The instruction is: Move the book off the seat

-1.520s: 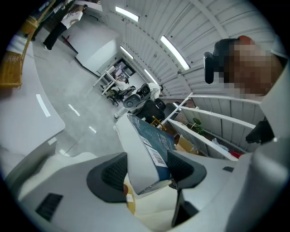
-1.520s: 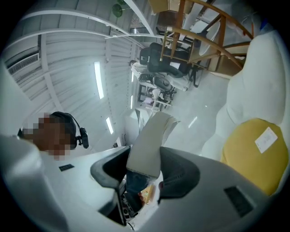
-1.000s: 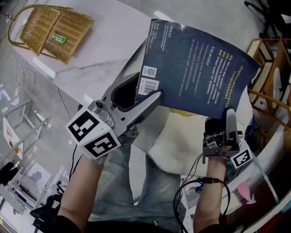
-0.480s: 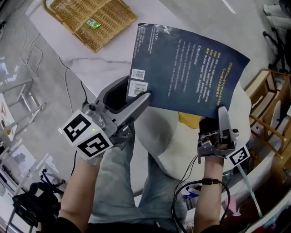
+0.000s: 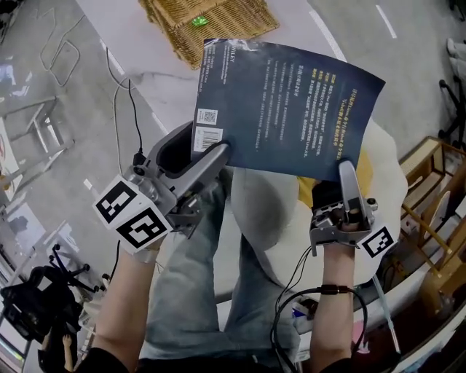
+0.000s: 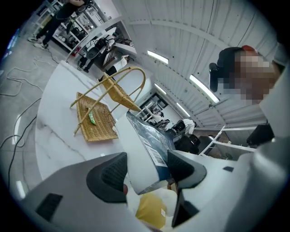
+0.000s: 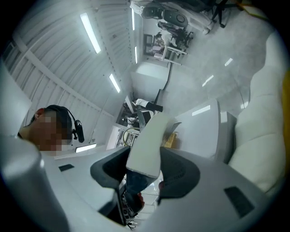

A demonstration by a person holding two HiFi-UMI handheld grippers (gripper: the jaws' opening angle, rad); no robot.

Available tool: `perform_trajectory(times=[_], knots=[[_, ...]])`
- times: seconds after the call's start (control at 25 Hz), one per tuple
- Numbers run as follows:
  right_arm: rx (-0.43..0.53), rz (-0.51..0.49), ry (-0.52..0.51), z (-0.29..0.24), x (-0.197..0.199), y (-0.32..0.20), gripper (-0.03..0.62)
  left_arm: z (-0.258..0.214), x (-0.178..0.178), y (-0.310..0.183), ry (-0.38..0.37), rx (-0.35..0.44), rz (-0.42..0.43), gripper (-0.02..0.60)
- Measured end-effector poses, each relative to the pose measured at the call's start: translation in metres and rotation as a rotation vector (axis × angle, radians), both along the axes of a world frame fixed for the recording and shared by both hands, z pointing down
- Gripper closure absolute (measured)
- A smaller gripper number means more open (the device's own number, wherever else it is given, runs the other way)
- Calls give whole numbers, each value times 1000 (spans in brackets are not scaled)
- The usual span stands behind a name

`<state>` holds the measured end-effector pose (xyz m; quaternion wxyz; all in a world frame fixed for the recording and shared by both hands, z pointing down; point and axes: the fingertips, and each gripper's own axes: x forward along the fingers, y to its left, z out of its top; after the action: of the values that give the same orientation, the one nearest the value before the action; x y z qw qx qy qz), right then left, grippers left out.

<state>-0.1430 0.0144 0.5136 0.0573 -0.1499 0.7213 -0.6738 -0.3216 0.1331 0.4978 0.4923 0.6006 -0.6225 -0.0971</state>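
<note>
A dark blue book with pale print and a barcode hangs in the air above the white cushioned seat, held at both near corners. My left gripper is shut on its barcode corner; in the left gripper view the book sits between the black pads. My right gripper is shut on the near right corner, and the right gripper view shows the book's white page edge pinched between its pads. A yellow patch lies on the seat under the book.
A woven wicker basket with a small green packet lies on the white marble table beyond the book. A wooden rack stands at the right. Cables trail over the grey floor at the left. The person's jeans-clad legs are below.
Both grippers and the book have shifted left and toward the table. The basket now sits just past the book's far edge, and the seat lies more to the right.
</note>
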Motion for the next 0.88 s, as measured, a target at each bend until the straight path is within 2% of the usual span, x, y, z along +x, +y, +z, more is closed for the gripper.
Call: perform_trajectory(times=[0.08, 0.16, 0.68, 0.88], knots=[[-22, -35, 5, 26, -28, 24, 390, 22, -25, 28, -3, -25, -27, 299], [-39, -57, 5, 38, -39, 31, 388, 31, -33, 38, -7, -40, -47, 299], [-124, -178, 44, 45, -40, 24, 388, 27, -21, 42, 4, -131, -116, 299], [-144, -198, 65, 53, -38, 27, 388, 29, -21, 41, -24, -136, -86, 299]])
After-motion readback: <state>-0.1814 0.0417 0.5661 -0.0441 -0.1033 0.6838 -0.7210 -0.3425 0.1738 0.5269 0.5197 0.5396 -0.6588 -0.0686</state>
